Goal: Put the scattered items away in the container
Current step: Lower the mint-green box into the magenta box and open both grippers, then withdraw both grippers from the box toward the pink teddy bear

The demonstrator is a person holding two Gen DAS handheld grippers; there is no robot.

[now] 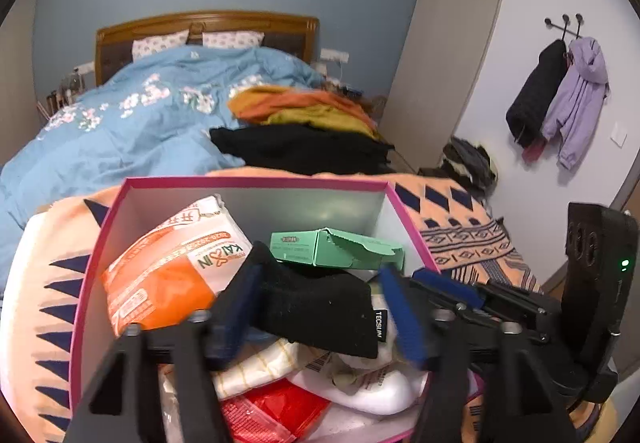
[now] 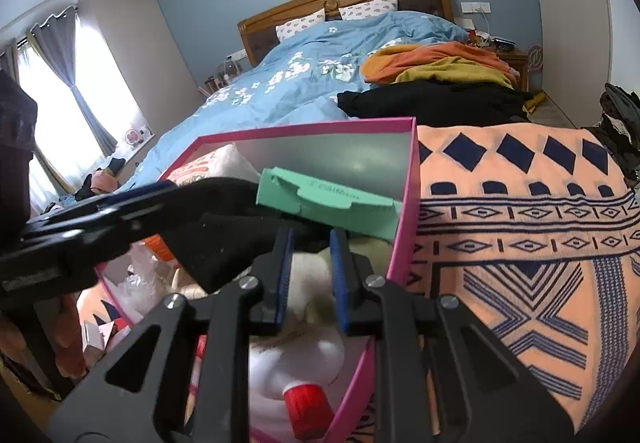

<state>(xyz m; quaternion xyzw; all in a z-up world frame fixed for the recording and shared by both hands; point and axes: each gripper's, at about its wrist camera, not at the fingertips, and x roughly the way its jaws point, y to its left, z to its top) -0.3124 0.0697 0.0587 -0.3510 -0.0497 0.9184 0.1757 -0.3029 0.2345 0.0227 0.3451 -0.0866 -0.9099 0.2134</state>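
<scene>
The pink box [image 1: 256,183] sits on a patterned orange blanket [image 2: 520,203] at the foot of the bed [image 1: 120,131], already crowded with items. A black sock [image 1: 320,307] lies on top of the heap, near the middle of the box, just in front of a green carton [image 1: 336,247] by the far right wall.

The left wrist view shows the left gripper [image 1: 320,307] spread wide around the sock, its blue pads on either side and the right pad clear of the cloth; whether the left pad touches I cannot tell. An orange-and-white packet [image 1: 172,267] leans in the box's far left corner, and a red pouch [image 1: 272,415] and a white bottle [image 1: 380,391] lie at the near edge. The right gripper's body rises past the box's right edge.

The right wrist view shows the right gripper [image 2: 312,263] over the box's right side, its jaws parted a little with nothing pinched; its tips reach the sock's edge below the carton. Here the bottle's red cap [image 2: 308,407] shows. The left gripper crosses from the left, hiding part of the packet.

Farther up the bed lie a black garment [image 1: 304,147] and orange and mustard clothes [image 1: 304,107].
</scene>
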